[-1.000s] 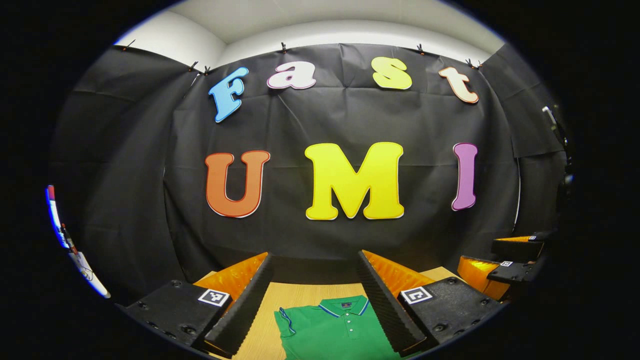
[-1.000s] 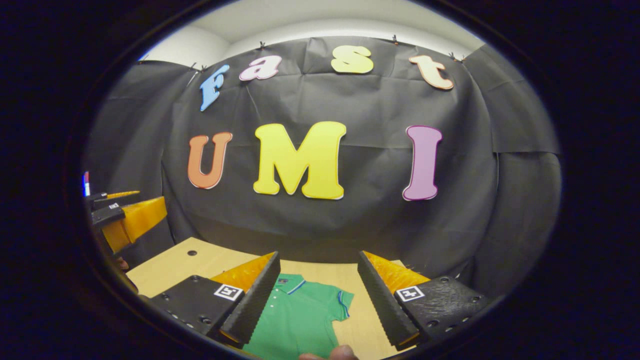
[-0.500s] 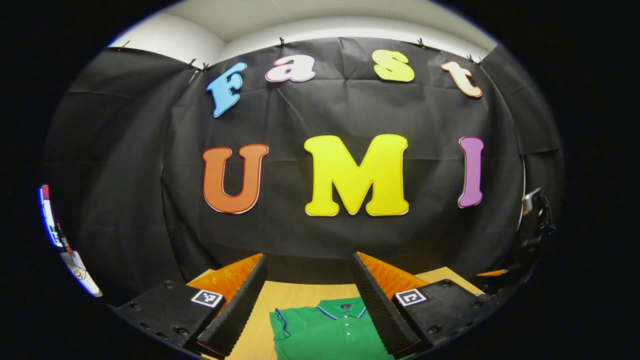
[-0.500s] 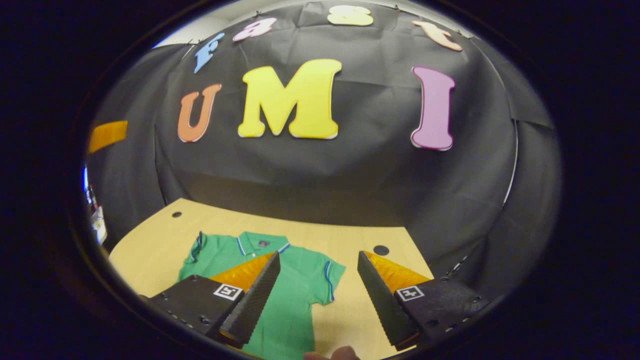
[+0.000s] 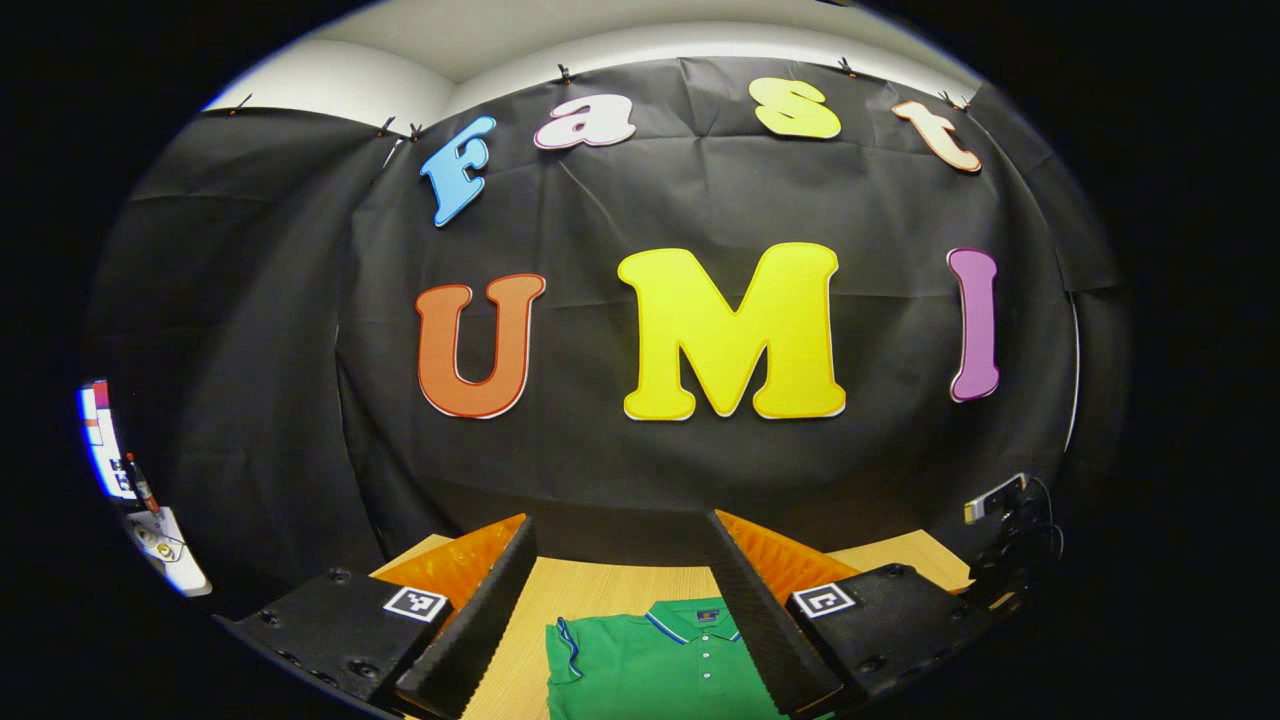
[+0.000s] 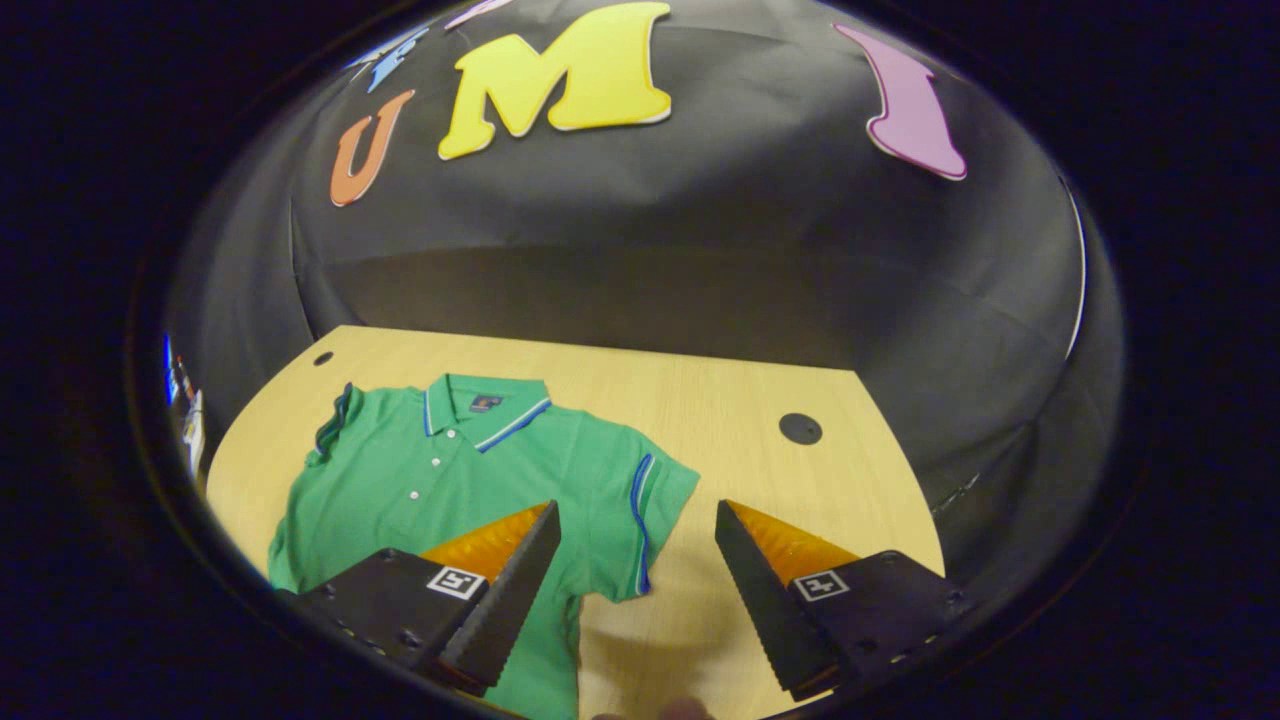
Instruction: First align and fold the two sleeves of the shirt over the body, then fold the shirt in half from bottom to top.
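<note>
My right gripper [image 6: 630, 560] hangs with its jaws spread wide and nothing between them, tipped down over the table [image 6: 740, 400] so that the shirt's right sleeve [image 6: 640, 500] lies just past the gap. The shirt [image 6: 450, 470] is spread flat on the wood with its collar [image 6: 485, 405] toward the wall; the other sleeve [image 6: 330, 425] sits out at the far edge, and both sleeves lie outside the body, neither one turned in. My left gripper [image 5: 615, 600] is also released and empty, held higher and more level, looking at the wall with the collar [image 5: 690, 615] and upper chest of the shirt [image 5: 650, 665] showing low between its fingers. I read this as the very start: no sleeve fold is made, and the bottom-to-top fold is untouched too, though the hem is hidden below my fingers in both views, so I cannot vouch for how it lies. What is left, in my judgement, is everything: take the right sleeve near its cuff and bring it over the chest, do the same on the other side, then lift the hem up to the collar. The cloth looks limp and thin, so I expect a pinch to drag the body along if it goes in too deep.
</note>
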